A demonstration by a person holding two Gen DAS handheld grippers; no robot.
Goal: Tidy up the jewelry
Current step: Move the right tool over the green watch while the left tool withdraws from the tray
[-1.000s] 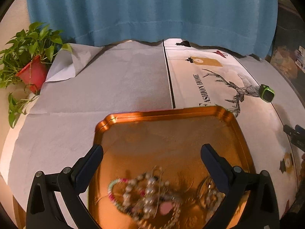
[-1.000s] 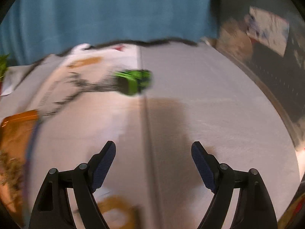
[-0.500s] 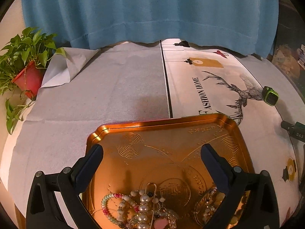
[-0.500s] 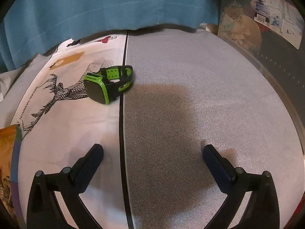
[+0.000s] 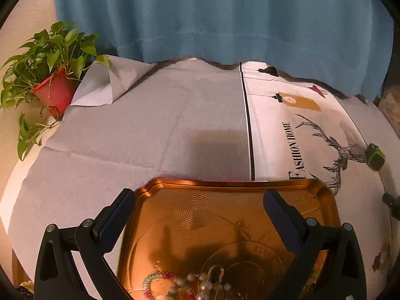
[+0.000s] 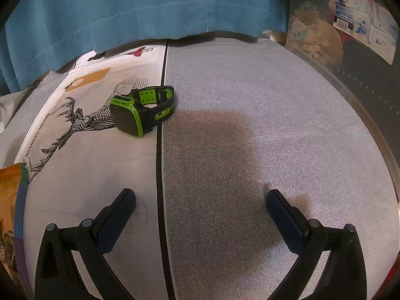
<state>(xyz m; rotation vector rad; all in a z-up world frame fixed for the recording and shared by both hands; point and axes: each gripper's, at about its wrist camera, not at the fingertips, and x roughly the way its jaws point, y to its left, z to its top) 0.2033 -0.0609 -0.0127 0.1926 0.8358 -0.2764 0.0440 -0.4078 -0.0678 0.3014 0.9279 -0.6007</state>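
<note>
Both grippers empty and spread wide; jewelry heaped in the tray, one watch lying apart.

From the left wrist view, my left gripper (image 5: 198,201) hangs over the copper tray (image 5: 250,183) with its jaws wide apart and nothing between them. The tangle of beads and pearls (image 5: 190,285) lies below and behind the fingertips, at the near end of the tray, so I'd need to draw back and dip to reach it. From the right wrist view, my right gripper (image 6: 200,201) is likewise fully spread and empty above the grey cloth (image 6: 262,125). The green watch (image 6: 140,112) sits ahead and to the left of the fingers, well apart, its strap loop running back and right from the face. I judge the right hand nearer to it.
</note>
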